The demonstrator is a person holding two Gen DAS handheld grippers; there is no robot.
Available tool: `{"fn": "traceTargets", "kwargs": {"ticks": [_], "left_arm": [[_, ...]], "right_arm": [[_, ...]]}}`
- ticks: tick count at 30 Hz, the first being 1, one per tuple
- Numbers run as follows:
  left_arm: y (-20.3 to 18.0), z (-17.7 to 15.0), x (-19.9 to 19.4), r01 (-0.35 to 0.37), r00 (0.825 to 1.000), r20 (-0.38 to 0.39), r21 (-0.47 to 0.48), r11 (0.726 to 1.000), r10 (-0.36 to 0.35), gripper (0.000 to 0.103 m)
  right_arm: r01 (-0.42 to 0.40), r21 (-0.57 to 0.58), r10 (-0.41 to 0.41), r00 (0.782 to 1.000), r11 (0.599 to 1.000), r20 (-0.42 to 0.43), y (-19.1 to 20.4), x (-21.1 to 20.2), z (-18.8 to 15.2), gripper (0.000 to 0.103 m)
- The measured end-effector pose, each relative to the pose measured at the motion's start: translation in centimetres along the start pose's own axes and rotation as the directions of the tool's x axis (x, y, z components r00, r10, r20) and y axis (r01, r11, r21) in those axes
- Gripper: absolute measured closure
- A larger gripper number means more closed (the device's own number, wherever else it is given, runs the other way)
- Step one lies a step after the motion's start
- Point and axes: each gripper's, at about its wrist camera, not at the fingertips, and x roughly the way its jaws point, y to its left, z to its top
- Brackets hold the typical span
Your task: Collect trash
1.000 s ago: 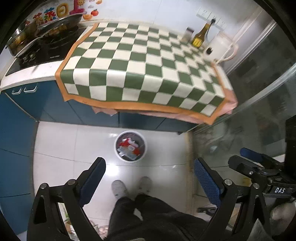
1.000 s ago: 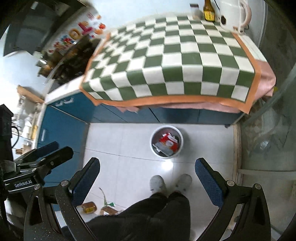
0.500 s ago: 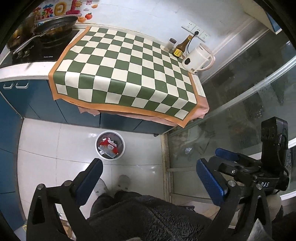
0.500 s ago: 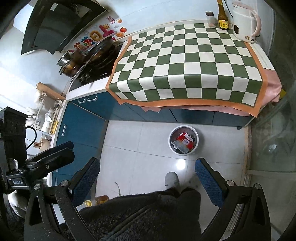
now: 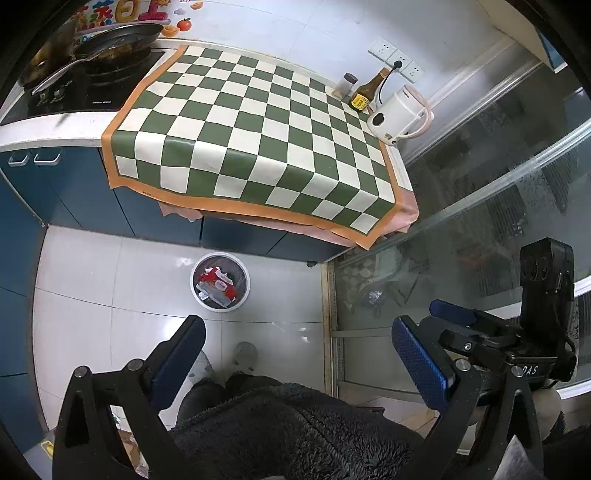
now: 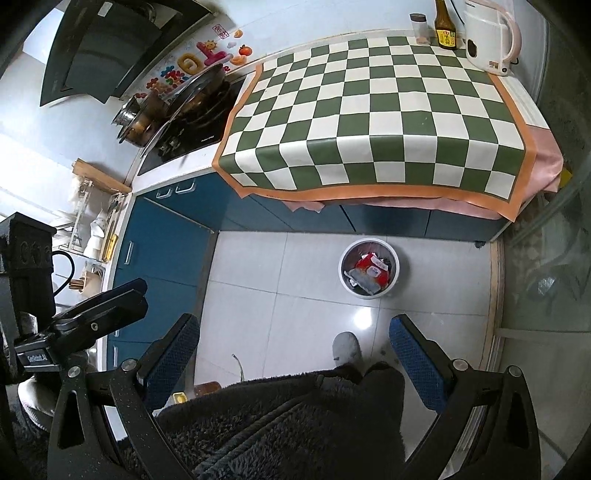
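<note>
Right gripper (image 6: 294,345) jaws wide apart, above trash bin (image 6: 395,266).

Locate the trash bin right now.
The trash bin stands on the floor tiles, lower centre in both wrist views, just in front of the blue cabinets under the checkered cloth.

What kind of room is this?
It looks like a home kitchen. There's a frying pan on a stove, an electric kettle on the checkered counter mat, and a small trash bin on the tiled floor.

table (image 5: 55,125): checkered cloth (image 5: 258,140) covers it; kettle (image 5: 400,114), sauce bottle (image 5: 365,94), jar (image 5: 347,83) at back right corner | floor (image 5: 110,295): trash bin (image 5: 242,301) near table front
</note>
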Motion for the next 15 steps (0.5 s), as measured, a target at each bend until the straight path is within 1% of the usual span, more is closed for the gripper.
{"fn": "traceTargets", "kwargs": {"ticks": [15], "left_arm": [[-0.49,-0.4,0.13,0.002,1.0,0.001,-0.005,1.0,-0.002,0.0]], "right_arm": [[0.004,0.02,-0.004,1.0,1.0,0.007,-0.66,-0.44,-0.48,0.0]]}}
